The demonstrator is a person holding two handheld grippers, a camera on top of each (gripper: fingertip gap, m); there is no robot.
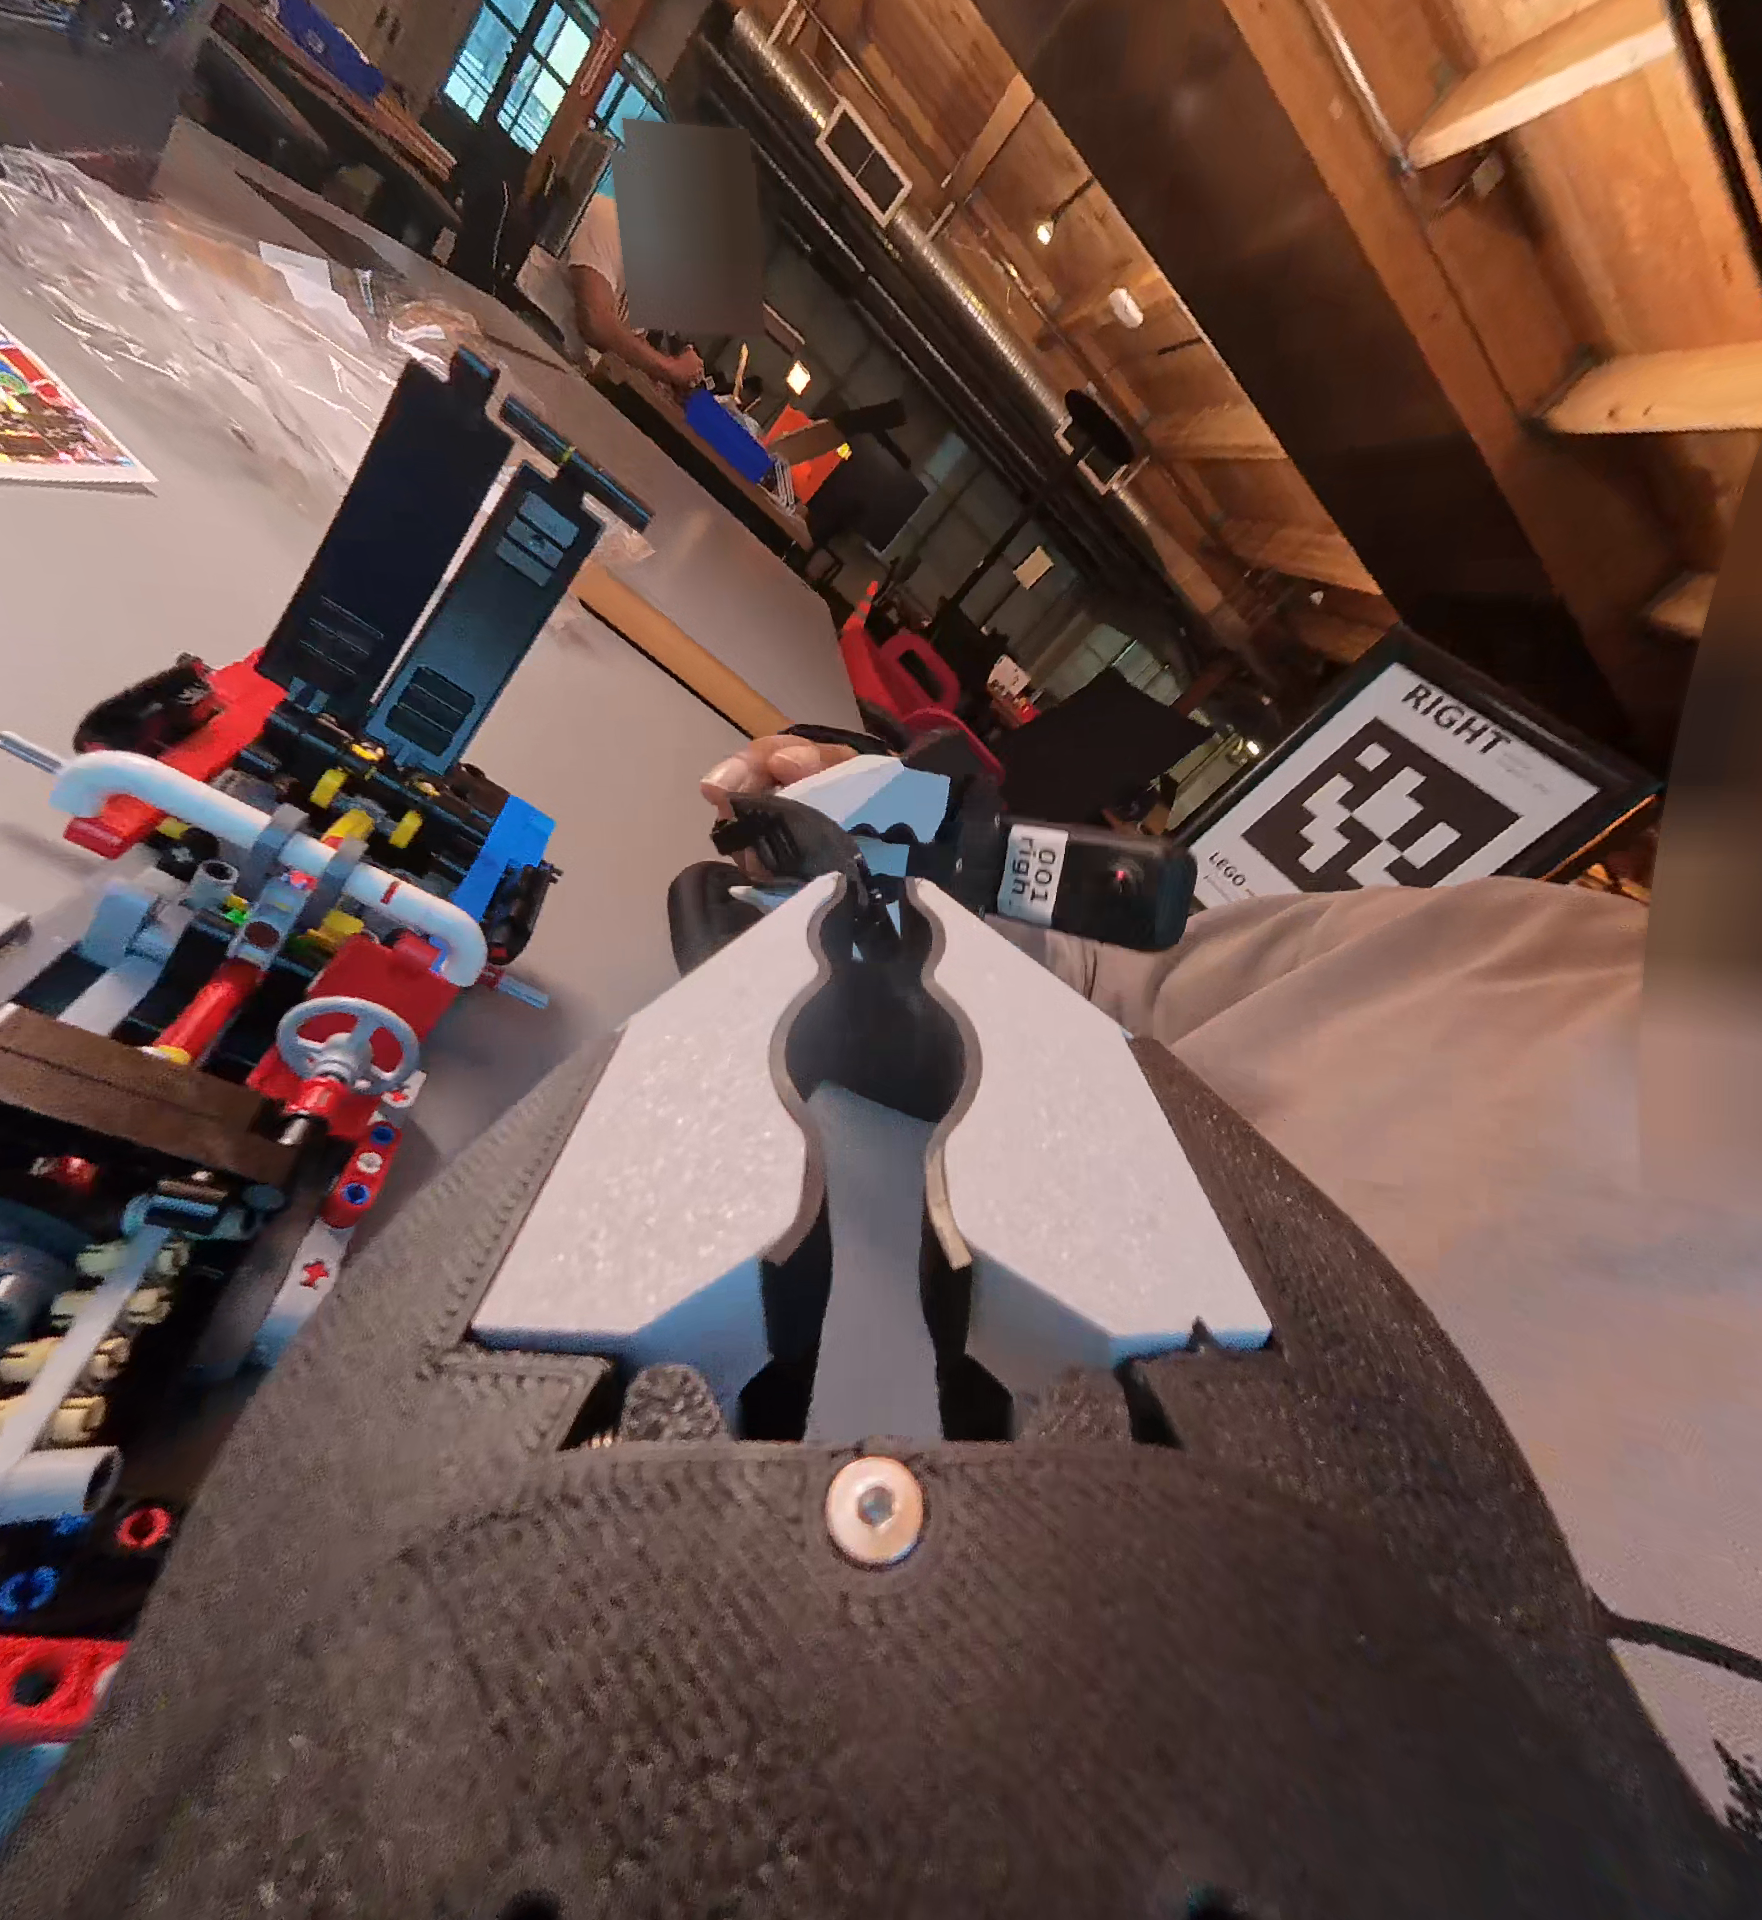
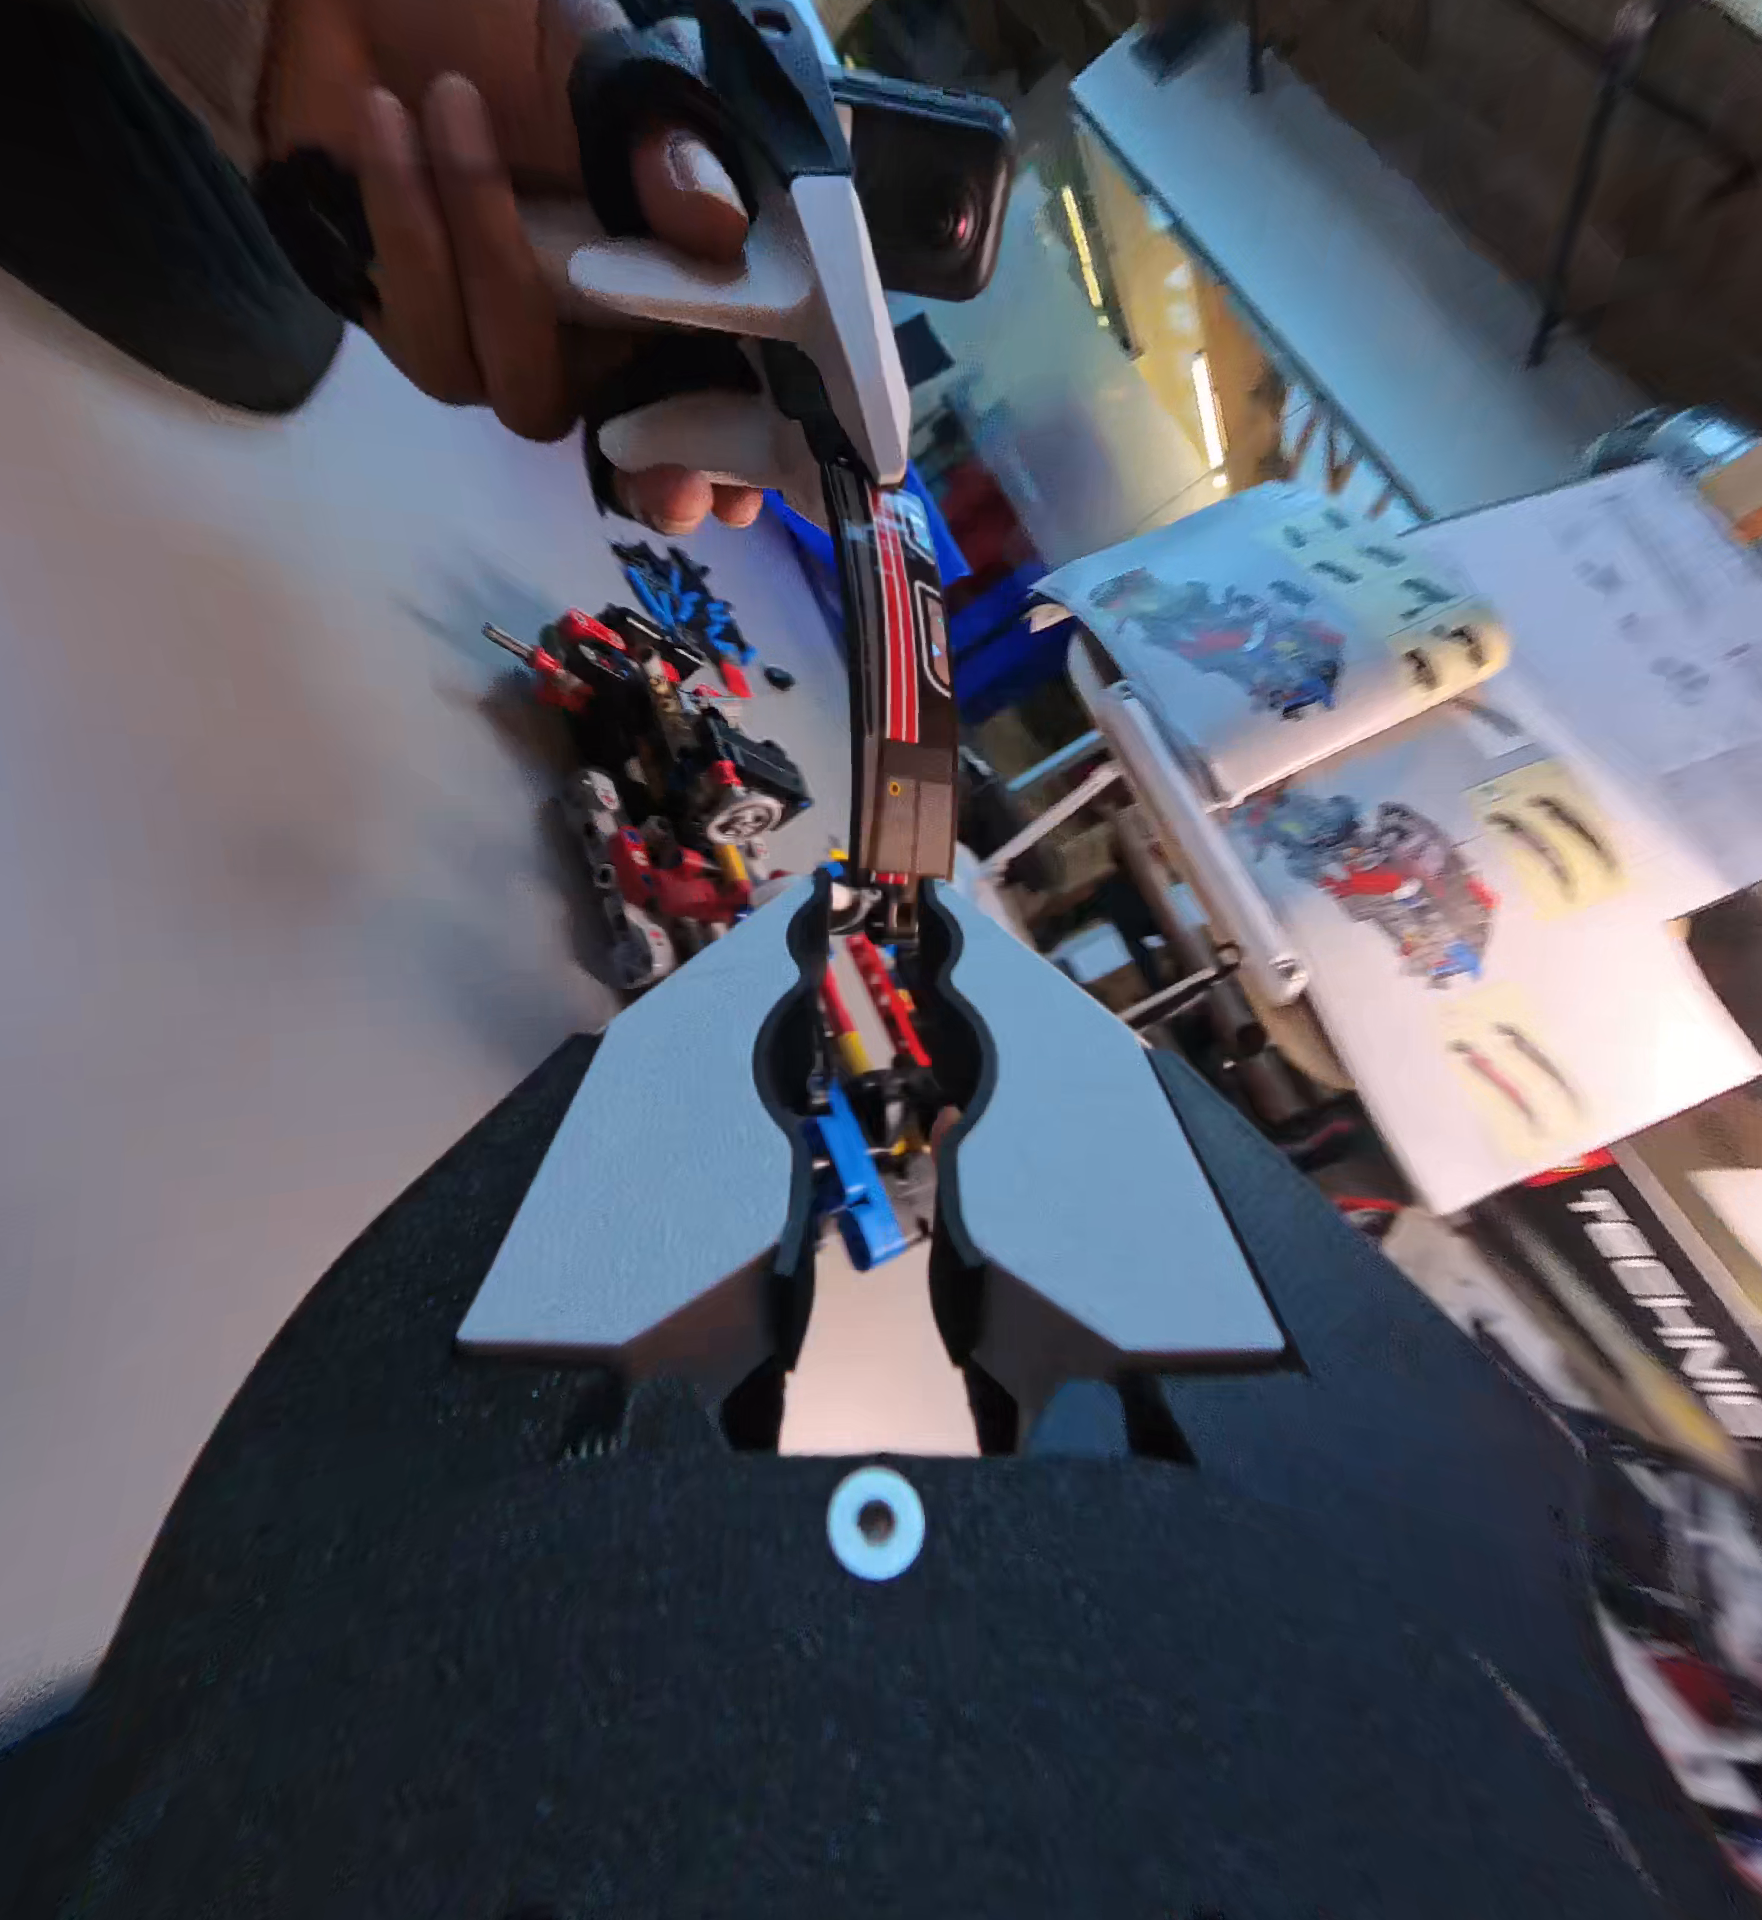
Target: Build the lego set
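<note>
1. The left gripper [image 1: 872,914] and the right gripper [image 2: 872,914] each pinch one end of a long curved panel [image 2: 903,717], held in the air between them; both sets of jaws are closed on it.
2. The half-built model car [image 1: 233,935] sits on the grey table [image 1: 181,592], to the left of the left gripper.
3. Loose bricks [image 2: 685,613] lie beyond the car.
4. The open instruction booklet [image 2: 1479,831] stands to the right.
5. Clear plastic bags [image 1: 181,301] lie at the table's far side.

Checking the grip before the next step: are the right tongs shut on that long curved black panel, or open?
Shut on it: the right tongs pinch the lower end of the long curved black panel.
</note>
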